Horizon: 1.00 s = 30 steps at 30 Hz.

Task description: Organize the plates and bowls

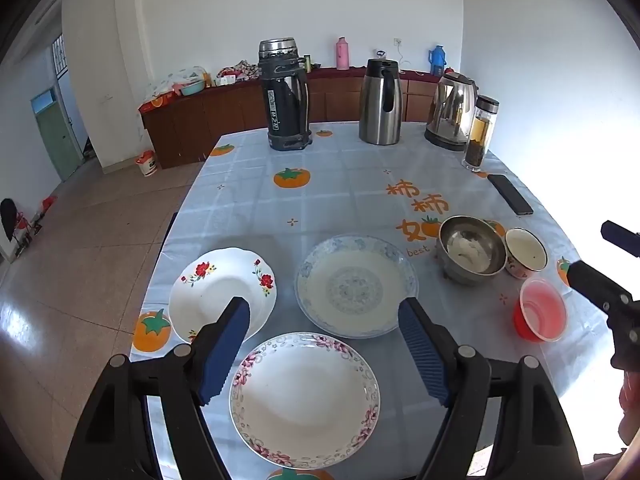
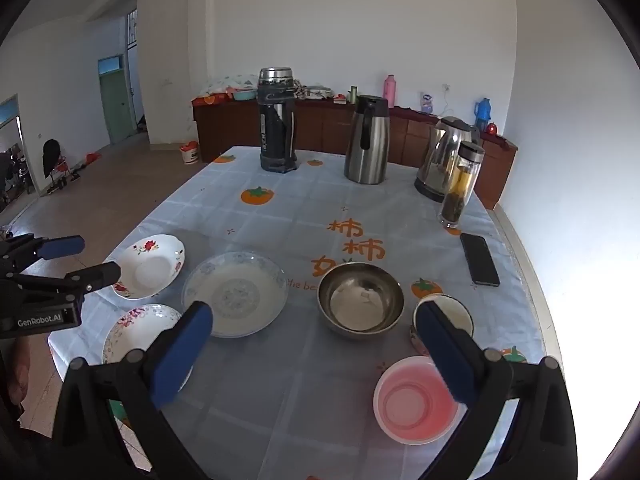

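Note:
Three plates lie at the table's near left: a pink-rimmed plate point(image 1: 304, 398) point(image 2: 136, 332), a red-flower plate point(image 1: 218, 290) point(image 2: 150, 266) and a blue-patterned plate point(image 1: 356, 286) point(image 2: 236, 294). To the right stand a steel bowl point(image 1: 472, 250) point(image 2: 360, 300), a small floral bowl point(image 1: 525, 253) point(image 2: 448, 314) and a pink plastic bowl point(image 1: 540, 315) point(image 2: 416, 400). My left gripper point(image 1: 324, 312) point(image 2: 80, 258) is open and empty above the pink-rimmed plate. My right gripper point(image 2: 316, 312) point(image 1: 592, 252) is open and empty, hovering between the steel bowl and the pink bowl.
At the table's far side stand a black thermos point(image 1: 285, 96), a steel carafe point(image 1: 380, 102), an electric kettle point(image 1: 452, 114) and a glass tea bottle point(image 1: 480, 134). A black phone point(image 1: 510, 194) lies at the right. The table's left edge drops to tiled floor.

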### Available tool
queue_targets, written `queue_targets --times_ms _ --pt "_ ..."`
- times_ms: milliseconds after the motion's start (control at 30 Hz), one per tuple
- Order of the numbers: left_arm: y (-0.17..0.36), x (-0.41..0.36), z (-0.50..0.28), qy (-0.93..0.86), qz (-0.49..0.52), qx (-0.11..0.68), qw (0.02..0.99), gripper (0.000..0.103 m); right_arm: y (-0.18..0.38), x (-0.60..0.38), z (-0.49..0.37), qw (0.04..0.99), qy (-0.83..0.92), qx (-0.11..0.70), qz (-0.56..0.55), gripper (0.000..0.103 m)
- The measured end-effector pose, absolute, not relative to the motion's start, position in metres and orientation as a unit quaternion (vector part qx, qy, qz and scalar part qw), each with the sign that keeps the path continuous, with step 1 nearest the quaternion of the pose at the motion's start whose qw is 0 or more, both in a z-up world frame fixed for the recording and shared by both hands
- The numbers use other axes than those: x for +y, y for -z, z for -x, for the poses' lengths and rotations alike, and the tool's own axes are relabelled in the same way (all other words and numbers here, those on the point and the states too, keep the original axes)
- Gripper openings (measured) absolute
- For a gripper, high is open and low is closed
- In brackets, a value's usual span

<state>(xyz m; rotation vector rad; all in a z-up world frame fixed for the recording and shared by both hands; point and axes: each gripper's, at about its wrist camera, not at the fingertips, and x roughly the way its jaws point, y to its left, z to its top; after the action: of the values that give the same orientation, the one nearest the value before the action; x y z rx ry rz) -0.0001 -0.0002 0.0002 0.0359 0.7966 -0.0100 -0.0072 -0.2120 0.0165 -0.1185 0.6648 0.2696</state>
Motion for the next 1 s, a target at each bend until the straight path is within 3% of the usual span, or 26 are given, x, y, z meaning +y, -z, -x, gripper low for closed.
queue_targets --times_ms 1000 --pt "-0.004 0.013 -0.002 -0.007 -0.018 0.378 0.925 0.079 -0.011 -0.197 0.004 0.925 -0.149 0.347 0.05 0.103"
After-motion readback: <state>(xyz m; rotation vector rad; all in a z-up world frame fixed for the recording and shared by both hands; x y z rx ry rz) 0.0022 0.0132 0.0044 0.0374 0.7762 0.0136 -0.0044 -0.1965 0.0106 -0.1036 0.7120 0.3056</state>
